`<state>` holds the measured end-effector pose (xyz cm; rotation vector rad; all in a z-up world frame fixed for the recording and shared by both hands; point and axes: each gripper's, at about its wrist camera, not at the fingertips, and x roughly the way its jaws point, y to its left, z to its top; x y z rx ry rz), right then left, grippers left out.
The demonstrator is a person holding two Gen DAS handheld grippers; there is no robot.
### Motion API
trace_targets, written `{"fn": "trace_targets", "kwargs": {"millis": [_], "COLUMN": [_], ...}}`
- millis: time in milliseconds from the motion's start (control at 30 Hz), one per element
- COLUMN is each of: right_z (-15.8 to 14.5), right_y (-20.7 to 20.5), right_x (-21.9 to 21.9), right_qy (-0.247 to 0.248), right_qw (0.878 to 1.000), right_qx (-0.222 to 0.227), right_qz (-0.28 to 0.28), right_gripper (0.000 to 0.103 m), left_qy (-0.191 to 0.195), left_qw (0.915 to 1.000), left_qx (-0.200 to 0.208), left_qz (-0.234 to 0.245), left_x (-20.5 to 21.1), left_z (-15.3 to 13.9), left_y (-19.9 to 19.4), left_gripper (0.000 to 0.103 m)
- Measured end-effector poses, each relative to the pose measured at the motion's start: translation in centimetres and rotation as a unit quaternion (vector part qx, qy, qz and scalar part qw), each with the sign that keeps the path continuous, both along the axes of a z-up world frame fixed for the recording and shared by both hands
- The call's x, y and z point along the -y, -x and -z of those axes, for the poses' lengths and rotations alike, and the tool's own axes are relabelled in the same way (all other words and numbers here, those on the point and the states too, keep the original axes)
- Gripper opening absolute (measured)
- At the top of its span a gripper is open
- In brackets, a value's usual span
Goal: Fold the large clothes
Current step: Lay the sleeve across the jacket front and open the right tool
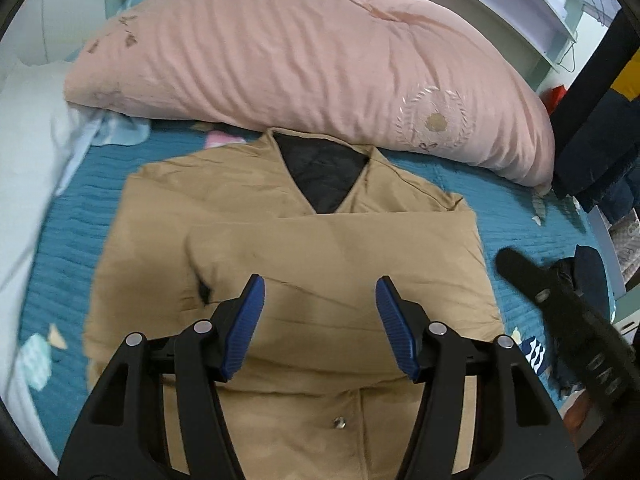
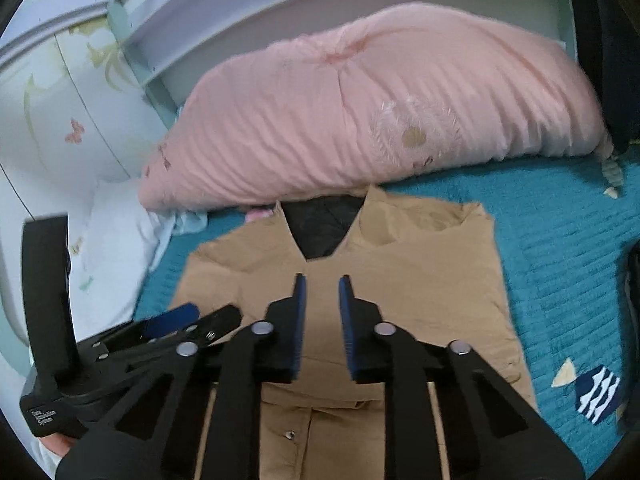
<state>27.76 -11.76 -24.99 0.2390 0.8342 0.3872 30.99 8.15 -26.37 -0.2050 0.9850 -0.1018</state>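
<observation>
A tan coat (image 1: pixel 340 240) lies flat, front up, on the teal bedspread (image 1: pixel 60 248). Its black quilted lining (image 1: pixel 322 172) shows at the collar, and a sleeve is folded across the chest. My left gripper (image 1: pixel 320 284) hovers over the coat's middle, open wide, with nothing between its blue pads. My right gripper (image 2: pixel 322 282) hangs over the same coat (image 2: pixel 420 280) below the collar. Its pads stand a narrow gap apart, holding nothing. In the right wrist view, the left gripper (image 2: pixel 196 320) sits low on the left. One blurred right-gripper finger (image 1: pixel 516 266) enters the left wrist view.
A bulky pink duvet (image 1: pixel 280 52) lies across the bed just beyond the collar. A white pillow (image 2: pixel 116 240) sits at the far left. Dark clothing (image 1: pixel 592 152) hangs at the right edge. A pale shelved headboard (image 2: pixel 360 4) stands behind the duvet.
</observation>
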Motion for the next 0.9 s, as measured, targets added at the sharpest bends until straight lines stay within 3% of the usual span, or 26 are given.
{"fn": "trace_targets", "kwargs": {"millis": [167,267,333,400,433,533,667,733,900], "right_z": [4.4,7.5,9.4,10.2,10.5,10.5,12.3,13.0,8.4], "right_y": [-1.2,-1.8,-2.0,-2.1,-2.2,-2.4,-3.4,-3.7,-3.1], "right_x": [-1.7,-2.1,-1.1,0.9,2.5,6.8,10.3,11.0,11.2], "right_qy": [0.013,0.048,0.078,0.090,0.099,0.121,0.132,0.115,0.083], "right_qw": [0.999,0.996,0.992,0.991,0.989,0.984,0.974,0.973,0.982], "right_qx": [-0.043,-0.075,-0.095,-0.104,-0.105,-0.110,-0.144,-0.164,-0.108], "right_qz": [-0.016,-0.022,-0.013,0.004,0.022,0.071,0.111,0.116,0.128], "right_gripper": [0.009,0.009,0.002,0.001,0.001,0.001,0.004,0.004,0.004], "left_qy": [-0.006,-0.067,-0.096,-0.085,-0.083,-0.081,-0.070,-0.088,-0.069], "left_qw": [0.9991,0.9952,0.9923,0.9935,0.9934,0.9936,0.9935,0.9919,0.9964], "left_qx": [-0.040,-0.071,-0.077,-0.073,-0.074,-0.071,-0.082,-0.086,-0.036], "left_qz": [0.013,-0.005,-0.011,-0.020,-0.027,-0.034,-0.036,-0.034,-0.032], "left_x": [0.7,0.0,-1.0,-2.2,-2.6,-3.5,-3.5,-2.8,-2.2], "left_z": [4.4,7.4,8.5,8.4,8.2,7.5,8.8,8.6,4.8], "left_y": [-1.3,-1.4,-1.0,-0.7,-0.7,-0.8,-1.4,-1.7,-1.1], "left_gripper": [0.026,0.014,0.013,0.010,0.003,0.002,0.002,0.003,0.004]}}
